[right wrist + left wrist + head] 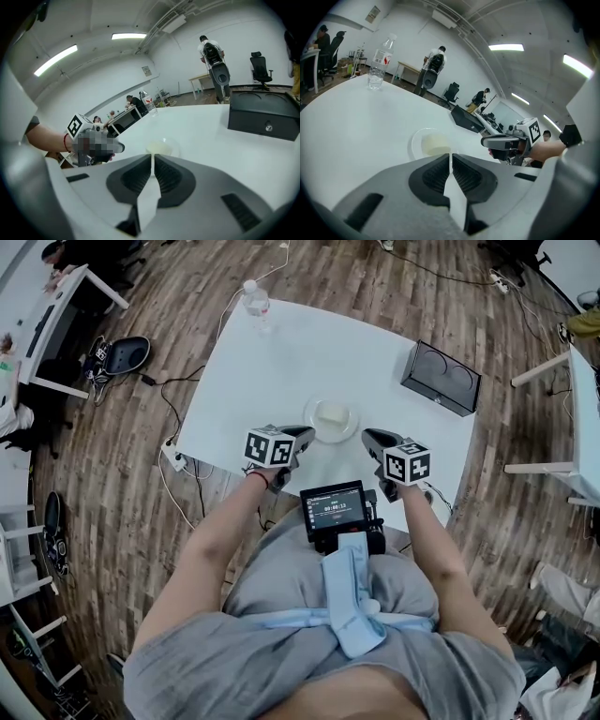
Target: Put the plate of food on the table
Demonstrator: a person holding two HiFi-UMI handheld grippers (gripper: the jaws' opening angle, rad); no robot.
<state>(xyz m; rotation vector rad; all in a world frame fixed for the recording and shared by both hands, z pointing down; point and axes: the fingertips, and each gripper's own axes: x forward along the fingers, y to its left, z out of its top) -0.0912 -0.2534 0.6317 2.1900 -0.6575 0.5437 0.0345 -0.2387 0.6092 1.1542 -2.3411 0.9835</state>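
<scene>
Just ahead, between the left gripper (302, 437) and right gripper (372, 439), sits the plate of food (310, 416); both are closed, empty.

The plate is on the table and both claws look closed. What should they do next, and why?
Probably just draw both grippers back a little. The plate of pale food already rests on the white table; the left gripper and right gripper sit near it, one on each side, jaws together on nothing. The job looks done.
</scene>
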